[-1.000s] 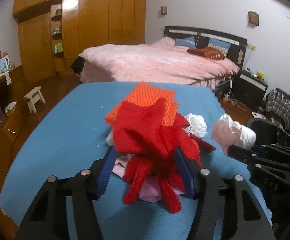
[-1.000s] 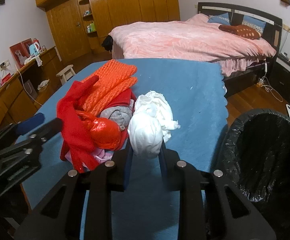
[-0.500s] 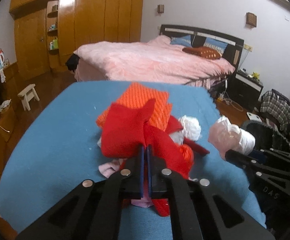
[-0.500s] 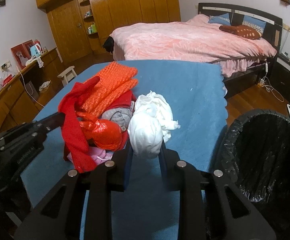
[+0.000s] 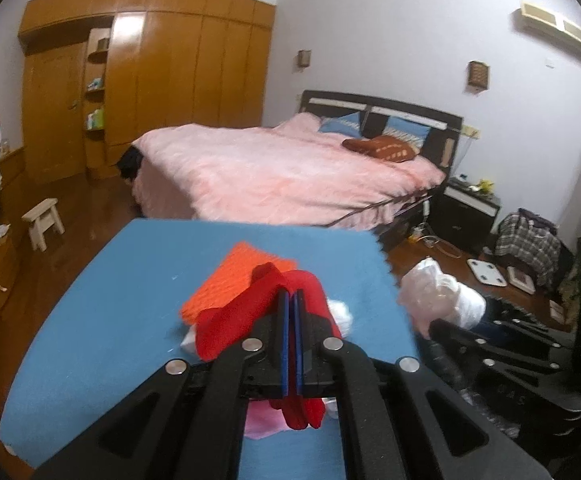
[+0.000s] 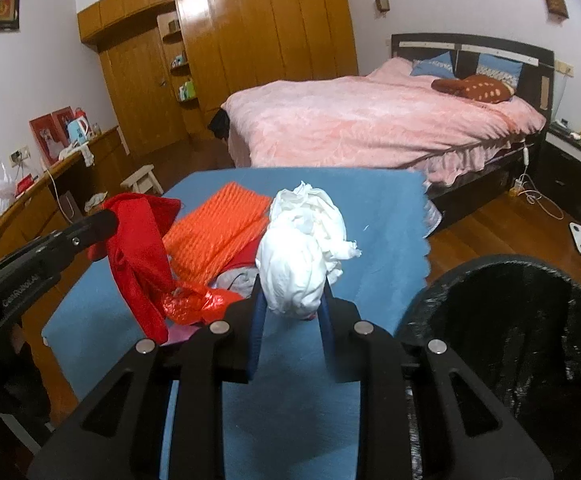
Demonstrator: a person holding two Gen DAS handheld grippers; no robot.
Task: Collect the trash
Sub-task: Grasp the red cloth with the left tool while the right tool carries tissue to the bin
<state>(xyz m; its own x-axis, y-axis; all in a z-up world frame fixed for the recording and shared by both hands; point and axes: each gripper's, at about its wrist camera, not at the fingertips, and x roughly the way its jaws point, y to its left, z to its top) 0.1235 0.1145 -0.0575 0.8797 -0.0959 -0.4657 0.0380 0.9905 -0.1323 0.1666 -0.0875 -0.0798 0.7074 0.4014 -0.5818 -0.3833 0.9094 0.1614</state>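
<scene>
With the left gripper (image 5: 290, 304) clenched on a dangling red cloth (image 6: 138, 256) and the right gripper (image 6: 292, 300) grasping a crumpled white wad (image 6: 302, 256) above the blue table (image 6: 374, 224), the risk is spillage — the cloth's tail could snag the orange mesh (image 6: 218, 228) or miss the black-lined bin (image 6: 522, 320) at four o'clock.

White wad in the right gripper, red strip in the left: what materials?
White wad: looks like crumpled tissue or thin paper, matte, torn wispy edges. Red strip: likely soft woven cloth, matte, drapes limply in folds; could be non-woven.
</scene>
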